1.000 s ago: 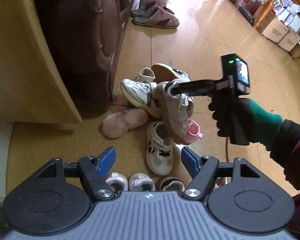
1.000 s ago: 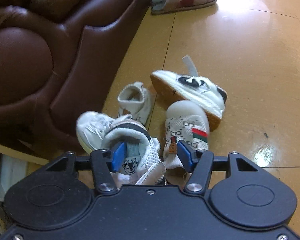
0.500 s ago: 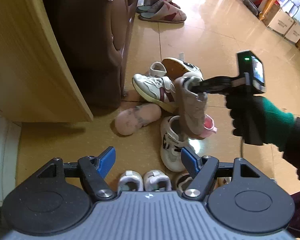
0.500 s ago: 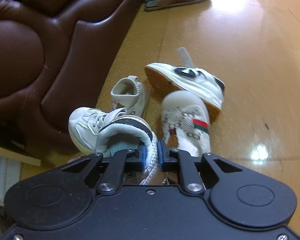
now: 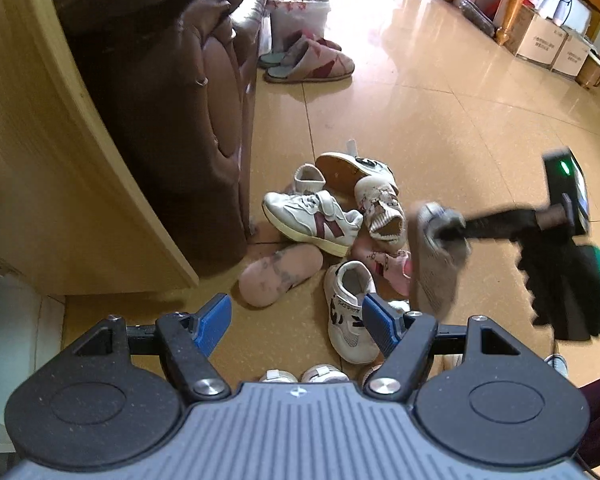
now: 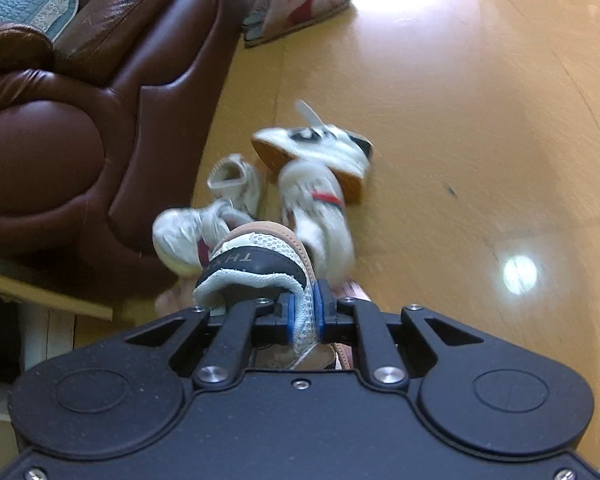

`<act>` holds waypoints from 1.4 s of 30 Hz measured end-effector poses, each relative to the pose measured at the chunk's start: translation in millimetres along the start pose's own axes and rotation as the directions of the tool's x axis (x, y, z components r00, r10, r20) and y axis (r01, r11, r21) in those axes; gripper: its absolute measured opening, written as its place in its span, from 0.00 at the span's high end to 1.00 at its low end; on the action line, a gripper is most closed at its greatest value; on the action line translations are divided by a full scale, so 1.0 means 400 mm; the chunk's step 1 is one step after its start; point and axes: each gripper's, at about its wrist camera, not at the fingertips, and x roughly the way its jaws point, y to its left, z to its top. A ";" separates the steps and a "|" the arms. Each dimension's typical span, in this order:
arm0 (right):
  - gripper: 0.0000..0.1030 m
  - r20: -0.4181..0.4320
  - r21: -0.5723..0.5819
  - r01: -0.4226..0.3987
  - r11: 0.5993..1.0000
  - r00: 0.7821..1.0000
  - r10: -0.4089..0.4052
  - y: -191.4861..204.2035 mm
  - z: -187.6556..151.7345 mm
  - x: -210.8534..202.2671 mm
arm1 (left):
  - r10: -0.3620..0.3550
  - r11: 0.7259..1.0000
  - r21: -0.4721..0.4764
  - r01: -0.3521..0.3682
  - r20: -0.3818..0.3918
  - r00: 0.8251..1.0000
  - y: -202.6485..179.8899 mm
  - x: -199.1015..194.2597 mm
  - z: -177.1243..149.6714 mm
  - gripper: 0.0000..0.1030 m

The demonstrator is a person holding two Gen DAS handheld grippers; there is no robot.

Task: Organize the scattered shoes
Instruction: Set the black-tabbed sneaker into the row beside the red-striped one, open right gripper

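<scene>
Mesh shoe hangs toe-down from right tongs.

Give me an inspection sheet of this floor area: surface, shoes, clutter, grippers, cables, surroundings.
Surface: glossy tan tiled floor, with window glare.
Job's things: grey mesh shoe lifted by its collar; heap of small shoes on the floor, among them a white sneaker with maroon stripes, a pink sole-up shoe and a white velcro shoe.
Clutter: pair of slippers by the sofa end.
Grippers: right gripper pinching the grey mesh shoe's collar; left gripper open, empty, above the heap.
Cables: nothing seen for certain.
Surroundings: brown leather sofa, wooden panel, cardboard boxes.
</scene>
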 end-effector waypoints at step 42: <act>0.93 -0.174 -0.272 0.256 0.928 0.935 -0.309 -0.044 -0.382 0.148 | -0.012 1.000 -0.013 0.012 0.027 1.000 0.018 -0.033 -0.002 0.30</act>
